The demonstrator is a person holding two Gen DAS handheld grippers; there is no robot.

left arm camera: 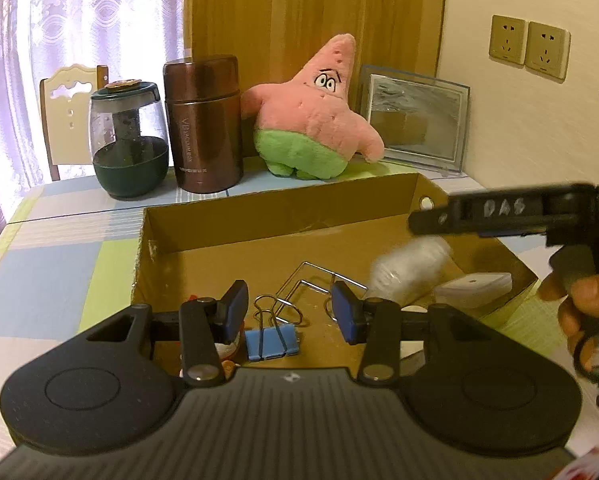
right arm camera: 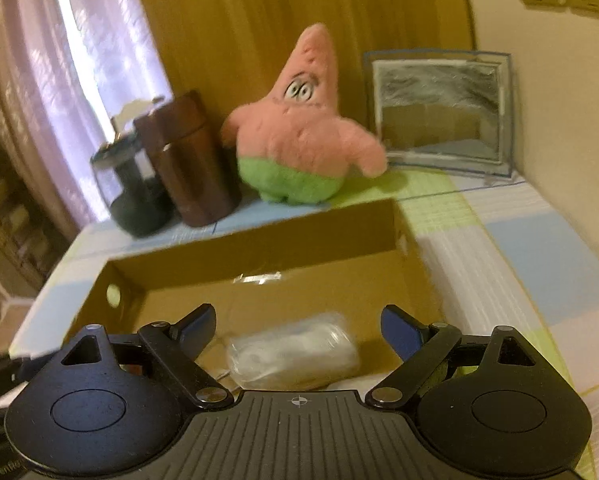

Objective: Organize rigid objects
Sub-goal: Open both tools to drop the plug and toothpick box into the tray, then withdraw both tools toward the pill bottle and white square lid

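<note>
Apparently mid-drop: clear plastic container (right arm camera: 293,354) blurred in the cardboard box (right arm camera: 259,236), 12 o'clock of the right gripper (right arm camera: 297,330), spread wide, holding nothing. Left gripper (left arm camera: 291,310) also wide, empty. Looks light, slick, stiff; grip across its short sides.

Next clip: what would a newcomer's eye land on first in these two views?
The pink and green star plush standing at the back of the table, between a brown flask and a framed mirror. In front of it is an open cardboard box, holding a blue binder clip and a blurred clear packet below the open right hand-held gripper.
</note>
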